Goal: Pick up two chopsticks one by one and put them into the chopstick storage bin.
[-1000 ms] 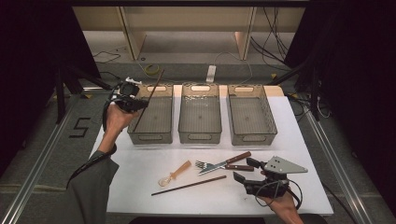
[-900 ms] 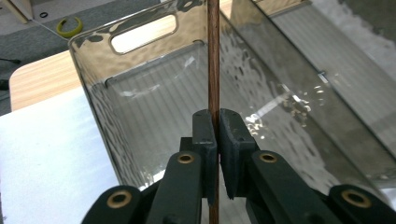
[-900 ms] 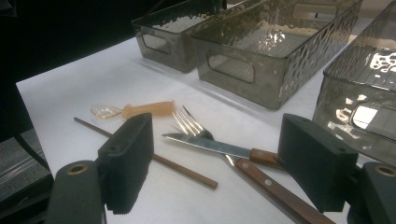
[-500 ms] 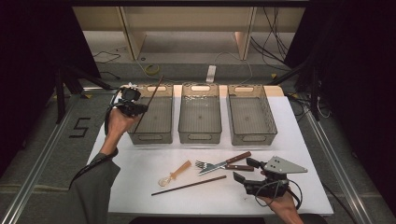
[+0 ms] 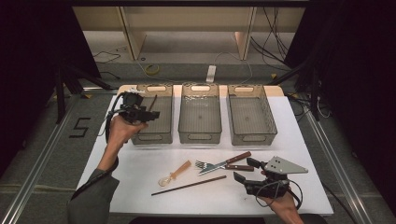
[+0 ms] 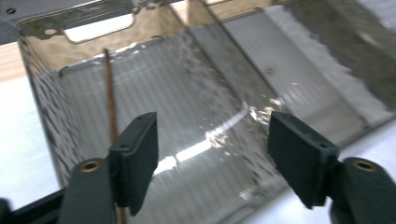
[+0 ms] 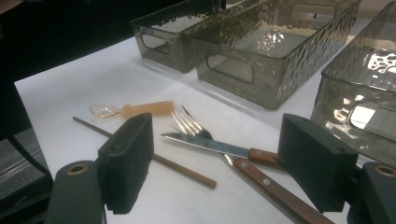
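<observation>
My left gripper (image 5: 140, 113) hangs over the near end of the left bin (image 5: 152, 138). Its jaws have just been opening and now stand open, with nothing pressed between the pads. A brown chopstick (image 5: 152, 102) leans inside that bin; in the left gripper view the chopstick (image 6: 110, 88) runs down past the left jaw, free of my left gripper (image 6: 212, 158). A second chopstick (image 5: 189, 185), an amber spoon (image 5: 175, 172), a fork (image 5: 205, 164) and a wood-handled knife (image 5: 229, 162) lie on the white table. My right gripper (image 5: 246, 170) rests open just right of them, its jaws framing the knife (image 7: 210, 144) and fork (image 7: 187, 123).
Three smoky clear bins stand in a row at the back: the left one, the middle bin (image 5: 200, 137) and the right bin (image 5: 252, 139), the last two empty. Bare white table (image 5: 140, 163) lies between the bins and the cutlery. A person's sleeve (image 5: 91, 196) enters at the lower left.
The left gripper held a chopstick upright over the left bin, then moved toward the near end and opened. The chopstick now leans loose in that bin. The right gripper has not moved.
</observation>
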`<state>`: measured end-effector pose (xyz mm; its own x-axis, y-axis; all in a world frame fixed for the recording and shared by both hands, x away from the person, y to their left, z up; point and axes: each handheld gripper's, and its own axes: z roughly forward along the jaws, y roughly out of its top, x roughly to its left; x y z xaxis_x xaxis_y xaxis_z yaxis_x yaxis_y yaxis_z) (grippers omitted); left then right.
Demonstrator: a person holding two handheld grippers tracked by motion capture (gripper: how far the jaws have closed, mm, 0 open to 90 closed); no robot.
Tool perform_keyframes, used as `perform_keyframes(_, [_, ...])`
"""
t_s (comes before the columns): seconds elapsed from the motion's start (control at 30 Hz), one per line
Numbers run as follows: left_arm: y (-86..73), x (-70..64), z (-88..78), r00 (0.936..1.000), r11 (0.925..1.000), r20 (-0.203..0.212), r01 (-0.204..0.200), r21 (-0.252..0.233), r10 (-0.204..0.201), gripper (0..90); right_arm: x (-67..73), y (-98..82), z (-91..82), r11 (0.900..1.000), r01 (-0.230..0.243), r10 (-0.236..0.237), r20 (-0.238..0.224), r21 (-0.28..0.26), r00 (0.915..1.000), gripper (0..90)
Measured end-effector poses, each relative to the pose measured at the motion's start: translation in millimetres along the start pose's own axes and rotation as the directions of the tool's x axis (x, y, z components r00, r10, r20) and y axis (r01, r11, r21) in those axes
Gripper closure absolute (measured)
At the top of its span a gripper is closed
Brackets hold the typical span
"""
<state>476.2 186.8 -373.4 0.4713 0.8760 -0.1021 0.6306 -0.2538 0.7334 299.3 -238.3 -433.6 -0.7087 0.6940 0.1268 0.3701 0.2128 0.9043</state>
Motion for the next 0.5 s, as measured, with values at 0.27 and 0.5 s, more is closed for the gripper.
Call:
perform_keyframes(0.27, [-9.9, -41.4, -25.2, 0.9905, 0.9981, 0.123, -0.061, -0.005, 0.061, 22.0, 3.3, 1.3, -0.8, 1.0, 0.02, -0.02, -0.006, -0.001, 0.9998, 27.6])
perform_keyframes(0.5, [-22.6, -72.2, -16.4, 0.9713, 0.9828, 0.183, -0.168, 0.075, 0.152, 21.0, 3.5, 0.8, -1.8, 1.0, 0.022, -0.022, -0.003, -0.003, 0.9998, 27.5])
